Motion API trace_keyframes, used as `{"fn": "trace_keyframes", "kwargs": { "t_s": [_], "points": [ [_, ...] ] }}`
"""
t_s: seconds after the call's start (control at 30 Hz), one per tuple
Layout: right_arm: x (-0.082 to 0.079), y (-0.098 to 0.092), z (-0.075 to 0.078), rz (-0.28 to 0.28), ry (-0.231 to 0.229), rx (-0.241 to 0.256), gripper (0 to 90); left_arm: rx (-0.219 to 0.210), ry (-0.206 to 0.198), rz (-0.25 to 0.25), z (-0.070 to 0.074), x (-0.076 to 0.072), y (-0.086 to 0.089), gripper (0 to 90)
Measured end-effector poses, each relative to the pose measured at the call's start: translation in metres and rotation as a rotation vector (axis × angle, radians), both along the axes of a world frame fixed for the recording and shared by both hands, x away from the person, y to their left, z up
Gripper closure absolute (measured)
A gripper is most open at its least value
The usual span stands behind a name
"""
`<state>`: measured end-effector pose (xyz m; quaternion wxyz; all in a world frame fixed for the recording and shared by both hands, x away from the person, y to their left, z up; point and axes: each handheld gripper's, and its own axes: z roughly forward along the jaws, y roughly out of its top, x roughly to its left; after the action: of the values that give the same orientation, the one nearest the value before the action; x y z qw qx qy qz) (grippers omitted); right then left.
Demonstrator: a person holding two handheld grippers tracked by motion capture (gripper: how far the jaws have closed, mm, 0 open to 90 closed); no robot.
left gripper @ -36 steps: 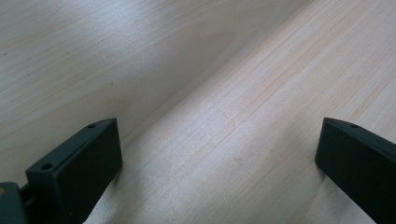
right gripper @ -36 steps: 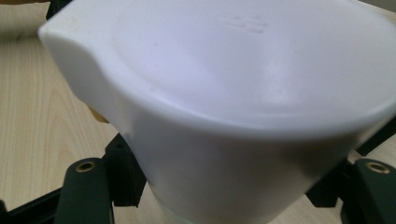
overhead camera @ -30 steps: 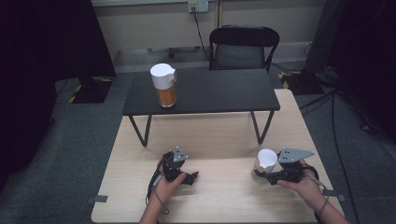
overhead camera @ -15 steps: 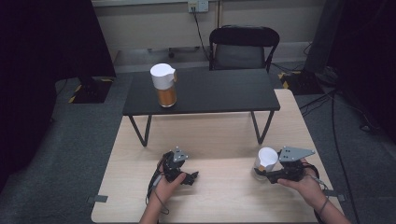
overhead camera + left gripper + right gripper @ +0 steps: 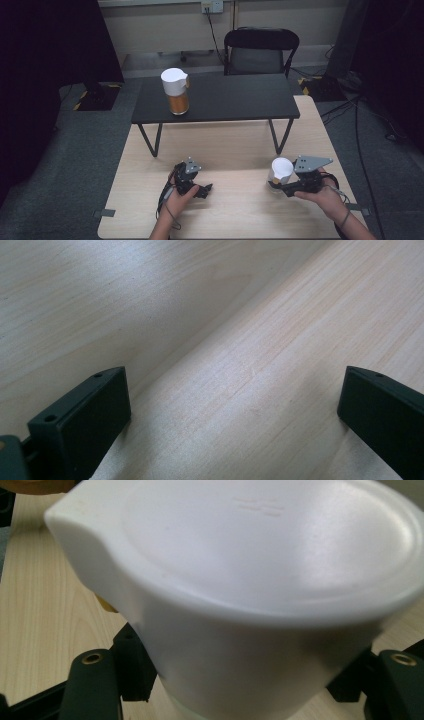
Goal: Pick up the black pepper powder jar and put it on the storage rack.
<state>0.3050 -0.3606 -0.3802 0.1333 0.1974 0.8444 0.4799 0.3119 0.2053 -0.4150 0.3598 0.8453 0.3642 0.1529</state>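
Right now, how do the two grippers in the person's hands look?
Both are black. The left gripper has flat rectangular jaw pads with small holes and a trailing cable. The right gripper carries a grey three-cornered plate on top, brass-ringed screw holes near its jaws, and a cable.

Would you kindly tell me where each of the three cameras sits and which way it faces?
High view: above the person's side, facing forward and down on the wooden table; both forearms, the left tool and right tool show.
Left gripper view: rides the left tool, looking down at bare wood between its open jaws.
Right gripper view: rides the right tool, facing the white lidded cup close between its jaws.
Shared: high and right gripper views both show that cup.
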Motion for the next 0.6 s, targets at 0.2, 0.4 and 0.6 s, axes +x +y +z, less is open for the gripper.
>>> {"fn": "trace_keyframes", "kwargs": {
  "t_s": [0.2, 0.4, 0.6],
  "points": [
    [0.004, 0.006, 0.005, 0.002, 0.008, 0.001, 30.6, 0.000, 0.000, 0.000, 0.000, 0.000, 0.000, 0.0],
    [0.010, 0.016, 0.011, 0.005, 0.015, -0.001, 30.6, -0.002, 0.001, 0.001, 0.000, 0.000, 0.000, 0.0],
    [0.018, 0.029, 0.017, 0.020, 0.012, -0.001, 30.6, -0.001, 0.001, 0.000, 0.000, 0.000, 0.000, 0.0]
  ]
}}
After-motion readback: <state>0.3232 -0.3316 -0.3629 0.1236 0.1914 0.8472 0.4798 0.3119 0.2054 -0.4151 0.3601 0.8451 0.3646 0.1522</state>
